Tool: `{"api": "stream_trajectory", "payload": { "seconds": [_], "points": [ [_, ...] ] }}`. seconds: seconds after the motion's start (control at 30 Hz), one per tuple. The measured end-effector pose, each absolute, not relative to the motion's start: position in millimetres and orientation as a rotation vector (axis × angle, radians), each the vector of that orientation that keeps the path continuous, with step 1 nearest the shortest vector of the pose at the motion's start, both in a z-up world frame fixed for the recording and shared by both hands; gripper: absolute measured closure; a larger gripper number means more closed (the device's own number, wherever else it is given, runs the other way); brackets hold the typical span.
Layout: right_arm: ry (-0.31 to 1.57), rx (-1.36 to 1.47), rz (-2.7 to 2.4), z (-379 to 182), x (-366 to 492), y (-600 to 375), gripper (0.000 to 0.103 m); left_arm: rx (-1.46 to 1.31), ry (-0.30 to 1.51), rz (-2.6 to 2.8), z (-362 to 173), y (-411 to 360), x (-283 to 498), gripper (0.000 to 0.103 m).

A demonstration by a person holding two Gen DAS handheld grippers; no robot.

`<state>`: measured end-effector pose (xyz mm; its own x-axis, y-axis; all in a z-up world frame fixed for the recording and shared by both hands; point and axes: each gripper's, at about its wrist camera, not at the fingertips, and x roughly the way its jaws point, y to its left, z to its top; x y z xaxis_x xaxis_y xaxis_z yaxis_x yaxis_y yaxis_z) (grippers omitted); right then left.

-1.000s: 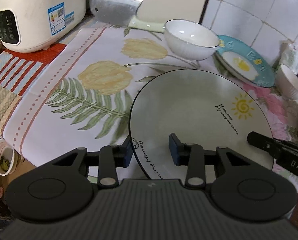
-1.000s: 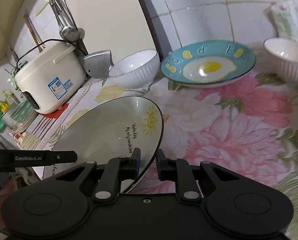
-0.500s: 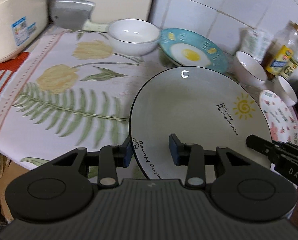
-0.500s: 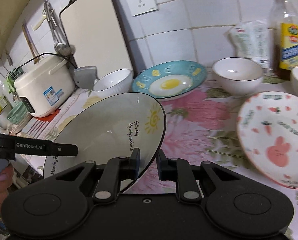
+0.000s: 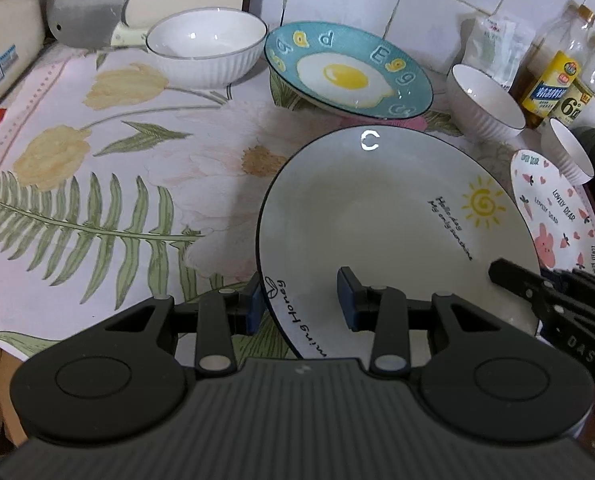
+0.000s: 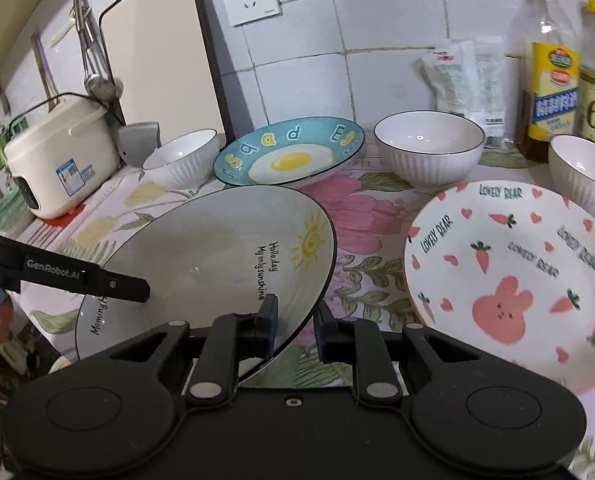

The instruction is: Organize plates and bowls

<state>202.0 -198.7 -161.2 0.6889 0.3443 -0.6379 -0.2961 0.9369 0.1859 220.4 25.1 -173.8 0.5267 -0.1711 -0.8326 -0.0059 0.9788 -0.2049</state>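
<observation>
A grey-white plate with a sun drawing (image 5: 385, 224) (image 6: 217, 248) hangs tilted above the flowered cloth, carried between both grippers. My left gripper (image 5: 299, 304) is shut on its left rim, one pad under the rim and one on the inside. My right gripper (image 6: 297, 322) is shut on the opposite rim, next to the sun drawing. Each gripper's finger shows in the other view, the right gripper (image 5: 537, 292) and the left gripper (image 6: 85, 276). A pink bear plate (image 6: 513, 280) (image 5: 557, 216) lies flat just right of the held plate.
At the back stand a blue egg plate (image 5: 349, 76) (image 6: 289, 156) and white ribbed bowls (image 5: 207, 54) (image 6: 429, 148) (image 6: 585, 168). Oil bottles (image 6: 549, 72) and a packet (image 6: 465, 80) line the tiled wall. A cleaver (image 5: 87, 16) and rice cooker (image 6: 57, 164) sit left.
Both grippers have carried the sun plate to the right along the counter. The rice cooker slid out to the left and the bear plate, a bowl and the bottles came into view.
</observation>
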Motion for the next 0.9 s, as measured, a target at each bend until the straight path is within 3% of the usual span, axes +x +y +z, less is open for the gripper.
{"api": "stream_trajectory", "payload": {
  "seconds": [0.67,0.9],
  "points": [
    [0.76,-0.002,0.31,-176,225,-192,0.078,-0.212,1.059,-0.054,-189,21,232,0.067],
    [0.758,-0.117,0.247,-172,213,-175,0.069,-0.205,1.138,-0.025,-182,12,224,0.067]
  ]
}}
